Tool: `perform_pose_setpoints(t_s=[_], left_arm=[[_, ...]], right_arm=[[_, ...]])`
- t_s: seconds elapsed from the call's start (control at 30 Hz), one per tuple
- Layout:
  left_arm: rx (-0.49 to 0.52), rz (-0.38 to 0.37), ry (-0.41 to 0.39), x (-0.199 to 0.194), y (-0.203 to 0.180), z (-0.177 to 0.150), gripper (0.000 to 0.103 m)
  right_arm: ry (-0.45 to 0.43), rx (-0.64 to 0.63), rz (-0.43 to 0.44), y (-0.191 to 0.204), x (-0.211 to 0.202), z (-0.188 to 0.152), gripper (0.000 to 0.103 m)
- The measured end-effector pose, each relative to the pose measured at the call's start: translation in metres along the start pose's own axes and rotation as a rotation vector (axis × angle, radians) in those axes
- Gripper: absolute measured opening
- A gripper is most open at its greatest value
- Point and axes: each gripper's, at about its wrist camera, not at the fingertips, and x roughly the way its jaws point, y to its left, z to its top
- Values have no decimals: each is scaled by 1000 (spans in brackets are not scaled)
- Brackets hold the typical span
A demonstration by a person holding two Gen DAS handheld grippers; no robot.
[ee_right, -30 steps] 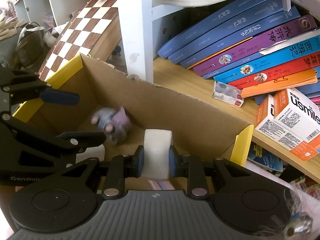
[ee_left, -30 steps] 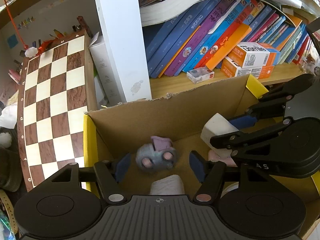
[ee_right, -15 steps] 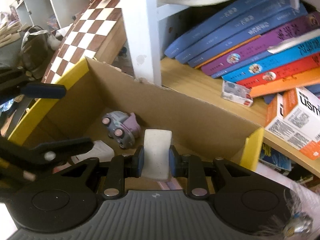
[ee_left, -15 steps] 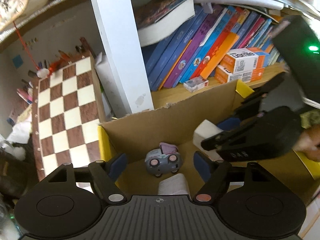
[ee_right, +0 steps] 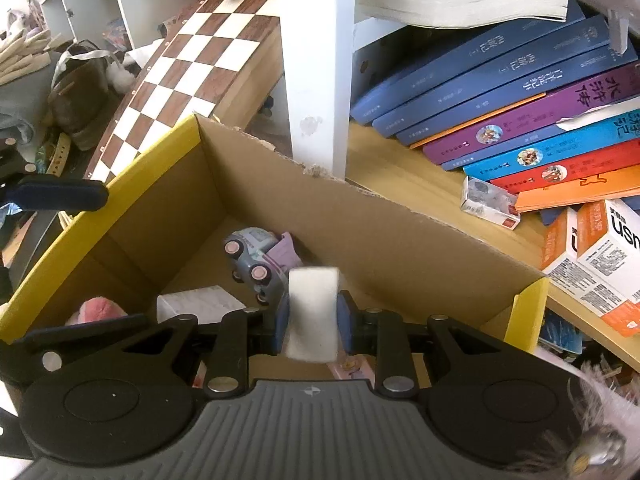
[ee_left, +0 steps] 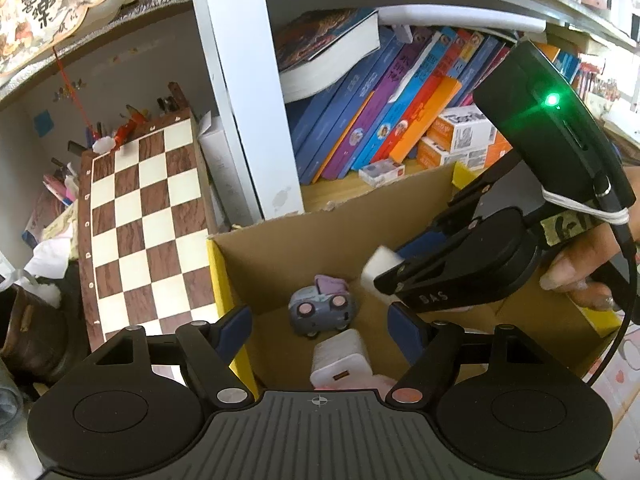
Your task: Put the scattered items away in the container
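The open brown cardboard box with yellow flap edges (ee_right: 360, 216) serves as the landmark. Left of it leans one brown-and-cream wooden chessboard (ee_left: 140, 216), its edge lettered a to e. The left gripper (ee_left: 320, 324) hangs over the box's near rim with its blue-padded jaws spread wide and nothing between them.

Inside the box, counted from the left in the right wrist view: one pink soft rounded thing (ee_right: 100, 310), only partly visible; one white rectangular plug-like block (ee_right: 200, 304), which shows a single orange slot (ee_left: 340, 376) in the left wrist view; and one small grey-blue toy car with pink wheels and a lilac part (ee_right: 256, 258), lying against the far wall.

The right gripper (ee_right: 312, 322) is closed narrowly on one white foam-like rectangular block (ee_right: 312, 312), with rounded corners and a matte face, held above the box floor just in front of the car. The gripper body reads "BAS" in the left wrist view.

Right of the box, on the wooden shelf (ee_right: 400, 176), lie a small white packet (ee_right: 490, 204) and two orange-and-white "usmile" cartons (ee_right: 600, 256), below leaning books (ee_right: 500, 100) with Chinese titles.
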Motion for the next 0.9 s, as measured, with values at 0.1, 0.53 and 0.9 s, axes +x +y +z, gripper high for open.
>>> perform_pose_setpoints(t_s=[0.1,0.53,0.9], left_arm=[[1,1,-6,-3,-2,0,77],[-10,21,-41,-30,-8,-5,82],[-43,61,-70,-74,-10,-28,90]], right_arm=[[-14,-5,-1,2,-8,1,31],[-98,1,-19,14,-57,-6,36],[-197,75,-76,23,-124,-39,60]])
